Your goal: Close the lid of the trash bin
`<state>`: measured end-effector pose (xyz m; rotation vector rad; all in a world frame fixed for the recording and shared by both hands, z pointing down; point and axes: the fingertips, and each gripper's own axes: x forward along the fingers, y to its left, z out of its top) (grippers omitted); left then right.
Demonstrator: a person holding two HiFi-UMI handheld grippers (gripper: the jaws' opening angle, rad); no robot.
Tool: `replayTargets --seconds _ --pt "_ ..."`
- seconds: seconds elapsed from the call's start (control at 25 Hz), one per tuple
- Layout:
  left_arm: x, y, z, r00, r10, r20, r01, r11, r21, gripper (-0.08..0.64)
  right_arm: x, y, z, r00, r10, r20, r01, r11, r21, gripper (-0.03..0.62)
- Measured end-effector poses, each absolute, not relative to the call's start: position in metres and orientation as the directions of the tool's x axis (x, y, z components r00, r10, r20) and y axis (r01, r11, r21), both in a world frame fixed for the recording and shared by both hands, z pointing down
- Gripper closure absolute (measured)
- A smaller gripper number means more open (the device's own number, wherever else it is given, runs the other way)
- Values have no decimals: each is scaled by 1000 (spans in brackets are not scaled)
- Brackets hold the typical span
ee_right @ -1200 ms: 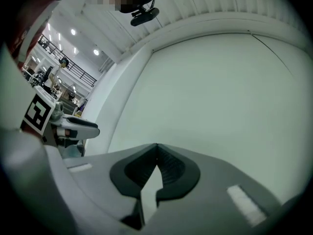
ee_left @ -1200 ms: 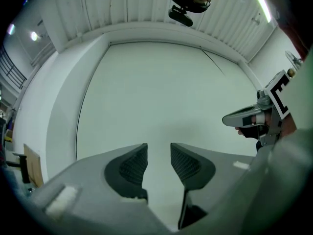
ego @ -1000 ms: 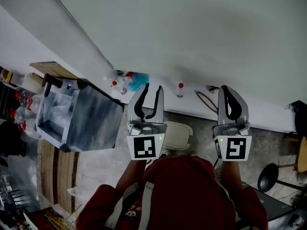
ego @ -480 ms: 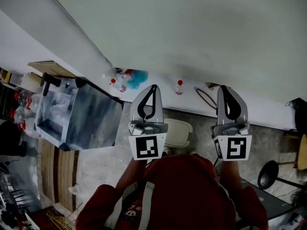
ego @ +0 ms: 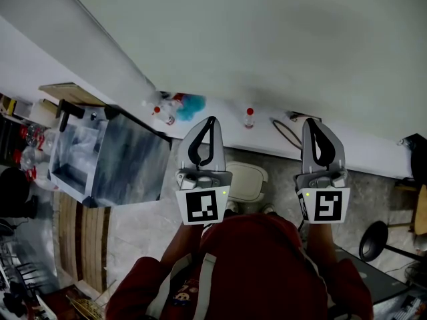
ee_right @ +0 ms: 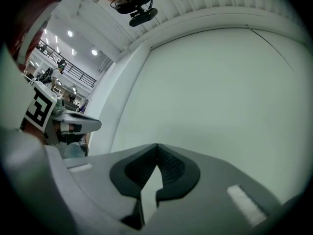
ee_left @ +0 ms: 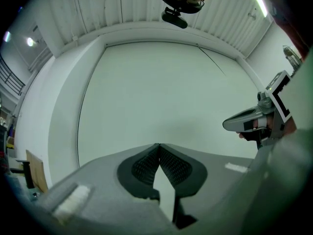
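Observation:
In the head view a small beige trash bin (ego: 248,182) stands on the floor near the white wall, partly hidden by my left gripper and the person's red top. From above I see only its rounded top. My left gripper (ego: 212,119) is held level above and left of the bin, its jaws shut with nothing between them. My right gripper (ego: 313,121) is level to the bin's right, also shut and empty. The left gripper view shows its own closed pads (ee_left: 159,146) facing the bare wall, and the right gripper view shows the same (ee_right: 157,145).
A grey metal box with a glass side (ego: 110,162) stands at the left. Small bottles (ego: 249,120), a blue object (ego: 192,106) and a looped cable (ego: 285,135) line the wall's foot. A black round base (ego: 375,244) sits at the right, and wooden planks (ego: 79,235) lie lower left.
The left gripper's jaws went from open to shut on nothing. Both hands stayed about where they were, and the right gripper stayed shut.

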<state>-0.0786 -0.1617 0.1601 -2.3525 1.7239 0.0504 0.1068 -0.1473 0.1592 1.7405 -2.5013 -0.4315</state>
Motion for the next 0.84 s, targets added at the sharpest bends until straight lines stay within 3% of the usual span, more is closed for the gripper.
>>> replayTargets --seconds 0.84 --pt "-65 -156 170 305 -944 -123 -945 -283 -166 555 119 -144 174 -361 -930 -70 -906 333 261 592"
